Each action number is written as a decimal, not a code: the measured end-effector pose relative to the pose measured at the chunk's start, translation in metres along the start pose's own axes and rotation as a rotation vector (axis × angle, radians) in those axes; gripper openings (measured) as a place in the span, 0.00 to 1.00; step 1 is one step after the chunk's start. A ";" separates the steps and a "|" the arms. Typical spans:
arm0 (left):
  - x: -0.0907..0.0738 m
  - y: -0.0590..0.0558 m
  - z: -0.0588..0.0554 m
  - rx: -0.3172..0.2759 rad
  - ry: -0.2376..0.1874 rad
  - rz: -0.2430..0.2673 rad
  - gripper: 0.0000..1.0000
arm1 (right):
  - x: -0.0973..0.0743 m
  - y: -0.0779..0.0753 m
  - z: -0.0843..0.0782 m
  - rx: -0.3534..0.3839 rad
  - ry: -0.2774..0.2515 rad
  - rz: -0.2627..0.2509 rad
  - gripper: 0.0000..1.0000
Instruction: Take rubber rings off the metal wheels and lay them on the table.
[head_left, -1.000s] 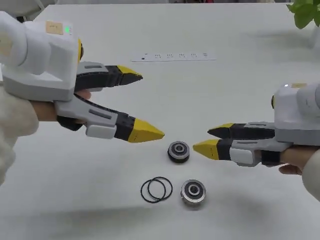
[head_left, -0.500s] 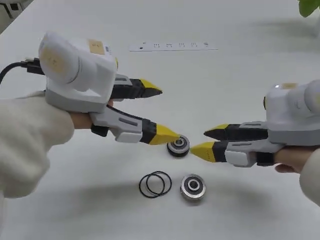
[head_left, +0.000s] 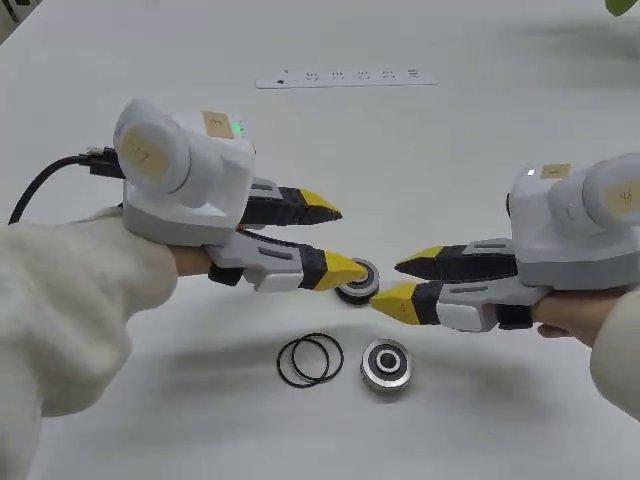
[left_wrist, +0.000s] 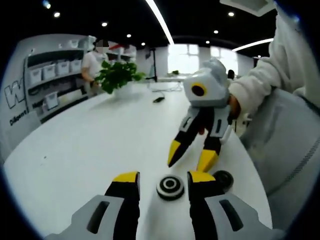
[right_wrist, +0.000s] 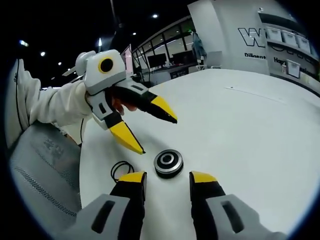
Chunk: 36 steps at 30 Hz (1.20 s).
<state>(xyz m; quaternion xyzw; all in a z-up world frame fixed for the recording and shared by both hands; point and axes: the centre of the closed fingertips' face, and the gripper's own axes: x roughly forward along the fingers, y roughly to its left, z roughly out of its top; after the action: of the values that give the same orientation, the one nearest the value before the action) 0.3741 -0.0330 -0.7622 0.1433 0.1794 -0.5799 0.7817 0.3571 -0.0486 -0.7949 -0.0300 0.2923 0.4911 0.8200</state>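
Overhead, loose rubber rings (head_left: 310, 360) lie beside second wheel (head_left: 386, 362)

Head view above; gripper views opposed across wheel (left_wrist: 170, 187)

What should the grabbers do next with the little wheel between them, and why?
Probably shut the left gripper on the small round metal wheel to steady it. It and the right gripper are open, that wheel sits at the left one's tips, and its rim looks dark, as if still ringed. Two thin black rubber rings lie by the other silver wheel.
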 end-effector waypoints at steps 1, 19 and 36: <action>0.001 -0.001 -0.001 0.000 0.001 -0.002 0.37 | 0.001 0.000 -0.001 -0.003 0.002 0.002 0.31; 0.017 -0.006 -0.019 -0.013 0.048 -0.004 0.21 | 0.016 -0.004 -0.003 -0.069 0.012 -0.002 0.23; 0.016 -0.009 -0.027 -0.044 0.075 0.000 0.14 | 0.016 -0.004 -0.008 -0.123 0.040 -0.009 0.12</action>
<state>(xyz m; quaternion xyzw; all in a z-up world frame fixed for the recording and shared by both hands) 0.3670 -0.0378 -0.7938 0.1475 0.2213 -0.5701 0.7773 0.3627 -0.0413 -0.8102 -0.0914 0.2778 0.5040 0.8127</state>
